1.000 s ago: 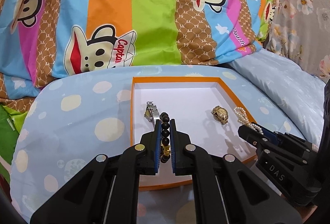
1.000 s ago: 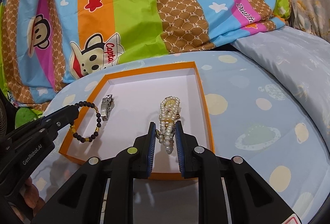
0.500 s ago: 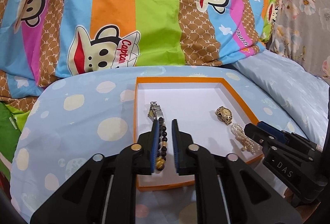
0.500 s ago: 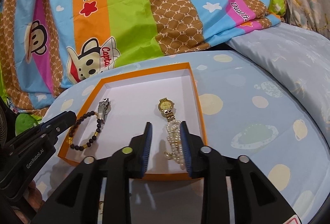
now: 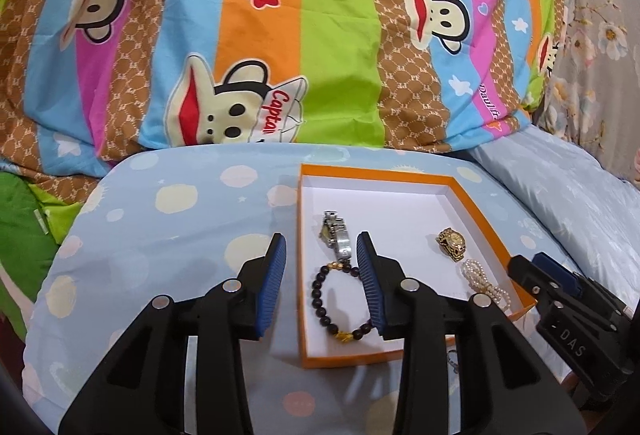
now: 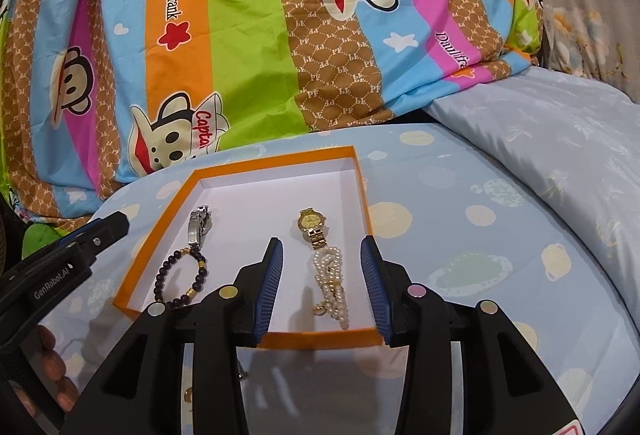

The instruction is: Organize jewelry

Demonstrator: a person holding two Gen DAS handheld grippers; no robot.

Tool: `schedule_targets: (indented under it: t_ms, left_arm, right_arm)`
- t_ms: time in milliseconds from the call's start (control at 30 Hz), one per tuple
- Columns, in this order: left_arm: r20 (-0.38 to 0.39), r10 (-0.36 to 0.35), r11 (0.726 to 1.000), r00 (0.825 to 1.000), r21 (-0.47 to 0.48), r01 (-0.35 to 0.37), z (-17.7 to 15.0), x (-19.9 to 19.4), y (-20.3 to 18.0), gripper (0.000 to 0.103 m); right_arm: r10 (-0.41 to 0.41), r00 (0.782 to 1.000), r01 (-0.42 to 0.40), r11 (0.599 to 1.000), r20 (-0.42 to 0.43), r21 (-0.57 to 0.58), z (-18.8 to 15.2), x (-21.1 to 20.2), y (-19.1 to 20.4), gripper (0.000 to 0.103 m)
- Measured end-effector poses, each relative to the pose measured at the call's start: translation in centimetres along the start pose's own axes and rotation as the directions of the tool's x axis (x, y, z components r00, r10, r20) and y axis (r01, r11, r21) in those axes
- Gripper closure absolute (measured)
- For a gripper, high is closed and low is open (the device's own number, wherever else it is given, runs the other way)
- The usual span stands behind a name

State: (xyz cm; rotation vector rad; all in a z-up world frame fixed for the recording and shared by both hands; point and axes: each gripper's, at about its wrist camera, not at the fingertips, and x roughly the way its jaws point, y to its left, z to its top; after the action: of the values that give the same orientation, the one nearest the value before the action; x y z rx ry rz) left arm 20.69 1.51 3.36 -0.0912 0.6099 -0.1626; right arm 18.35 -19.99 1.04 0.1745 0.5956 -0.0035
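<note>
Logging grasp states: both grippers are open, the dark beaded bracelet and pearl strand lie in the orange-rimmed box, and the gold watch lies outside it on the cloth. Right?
Nearly. The gold watch lies inside the orange-rimmed box too, just beyond the pearl strand, as the right wrist view shows. The rest holds.

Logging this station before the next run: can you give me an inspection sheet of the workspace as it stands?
Surface: light blue spotted cover, bare around the orange box.
Job's things: in the box lie a silver watch, dark bead bracelet, gold watch and pearl strand.
Clutter: small unclear bits in front of the box.
Grippers: left gripper and right gripper open, holding nothing.
Cables: nothing seen.
Surroundings: striped monkey-print bedding behind.
</note>
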Motion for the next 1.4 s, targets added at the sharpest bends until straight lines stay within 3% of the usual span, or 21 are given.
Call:
schedule_targets:
  t_ms: [133, 400, 567, 833, 1067, 1333, 1400]
  left_arm:
    - [-0.004, 0.008, 1.000, 1.000, -0.024, -0.008, -1.0, -1.7, 1.4, 0.068]
    - [-0.022, 0.057, 0.998, 0.998, 0.028, -0.057, -4.9, -6.1, 3.4, 0.068]
    - [-0.063, 0.032, 0.999, 0.998, 0.033, -0.030, -6.7, -7.7, 4.0, 0.068]
    - [-0.125, -0.008, 0.996, 0.992, 0.083, 0.019, -8.7, -8.4, 2.6, 0.068]
    - [-0.143, -0.019, 0.993, 0.989, 0.116, 0.036, -9.0, -8.1, 1.9, 0.067]
    - [-0.161, -0.040, 0.991, 0.986, 0.117, 0.059, -9.0, -7.9, 1.7, 0.067]
    - [-0.163, -0.042, 0.991, 0.986, 0.120, 0.062, -9.1, -7.9, 1.6, 0.067]
  right_arm:
    - [0.028, 0.999, -0.028, 1.000, -0.017, 0.003, -1.3, -2.3, -0.4, 0.063]
    - [0.075, 0.992, -0.078, 0.997, -0.099, -0.027, -6.3, -6.9, 1.3, 0.063]
    - [0.075, 0.988, -0.077, 0.997, -0.132, -0.009, -8.5, -8.4, 1.6, 0.063]
    - [0.053, 0.981, -0.045, 0.998, -0.188, 0.046, -9.6, -8.3, 1.2, 0.065]
    - [0.026, 0.971, -0.024, 1.000, -0.238, 0.011, -9.8, -7.3, 1.9, 0.080]
    - [0.006, 0.966, -0.013, 1.000, -0.260, -0.024, -10.0, -7.0, 2.5, 0.081]
    - [0.008, 0.965, -0.017, 0.999, -0.263, -0.033, -10.0, -7.0, 2.7, 0.087]
